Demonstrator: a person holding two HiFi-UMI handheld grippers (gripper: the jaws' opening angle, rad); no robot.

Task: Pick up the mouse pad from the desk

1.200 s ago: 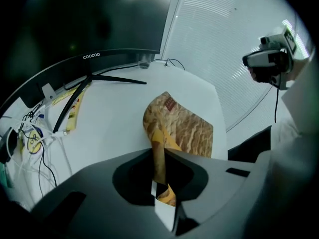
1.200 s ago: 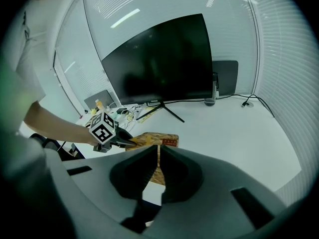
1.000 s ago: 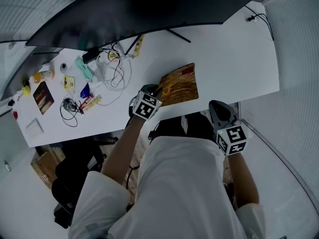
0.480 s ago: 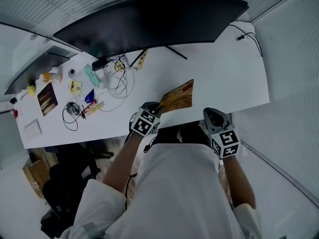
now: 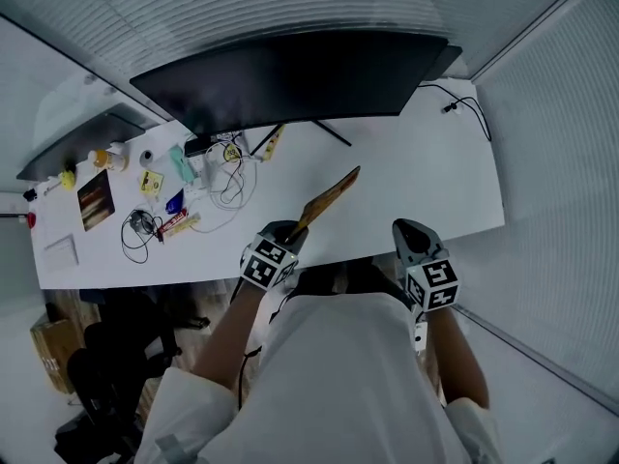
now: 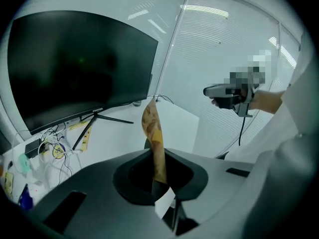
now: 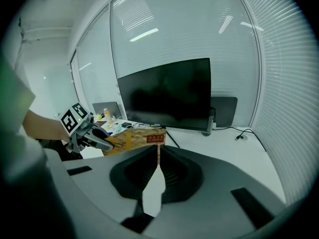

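Clamped by its edge in our left gripper [image 5: 289, 232], the mouse pad [image 5: 327, 198] now rises off the desk [image 5: 416, 177] before the monitor [image 5: 290, 75], so pickup looks done; our right gripper [image 5: 410, 234] hangs closed, empty.

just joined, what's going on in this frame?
A person stands at a white desk with a gripper in each hand. The left gripper is shut on one edge of the mouse pad and holds it tilted, up off the desk in front of the dark monitor. The right gripper is shut and empty, hanging by the desk's front edge.
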